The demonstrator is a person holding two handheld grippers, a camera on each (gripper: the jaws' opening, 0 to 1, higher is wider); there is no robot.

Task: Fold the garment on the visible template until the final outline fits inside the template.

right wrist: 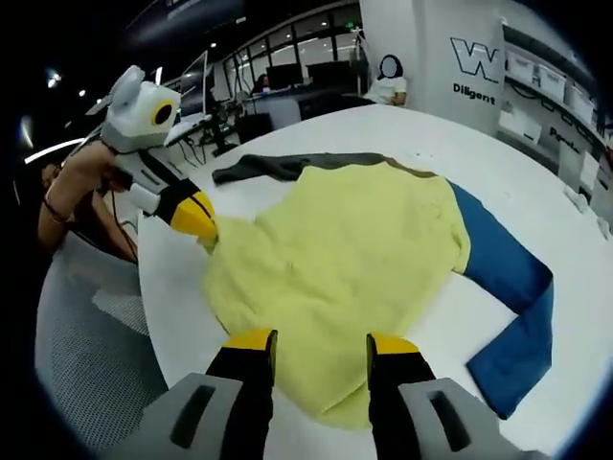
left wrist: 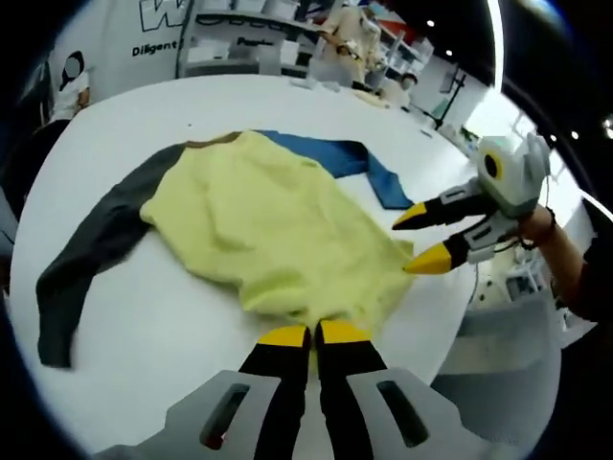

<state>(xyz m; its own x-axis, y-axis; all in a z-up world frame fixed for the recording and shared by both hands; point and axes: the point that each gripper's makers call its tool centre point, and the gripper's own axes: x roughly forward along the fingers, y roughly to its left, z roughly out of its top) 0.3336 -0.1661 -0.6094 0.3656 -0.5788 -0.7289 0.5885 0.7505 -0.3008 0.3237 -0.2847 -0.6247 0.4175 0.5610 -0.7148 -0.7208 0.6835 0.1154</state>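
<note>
Yellow garment (left wrist: 278,240) spread on white worktop (left wrist: 172,326), left gripper (left wrist: 313,334) jaws pinching its hem, right gripper (right wrist: 311,345) jaws spread over the opposite hem corner.

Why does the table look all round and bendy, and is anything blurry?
Left gripper view: the fisheye lens bows the white table; the garment looks soft. Right gripper view: the same curving, and the far room is dim.
</note>
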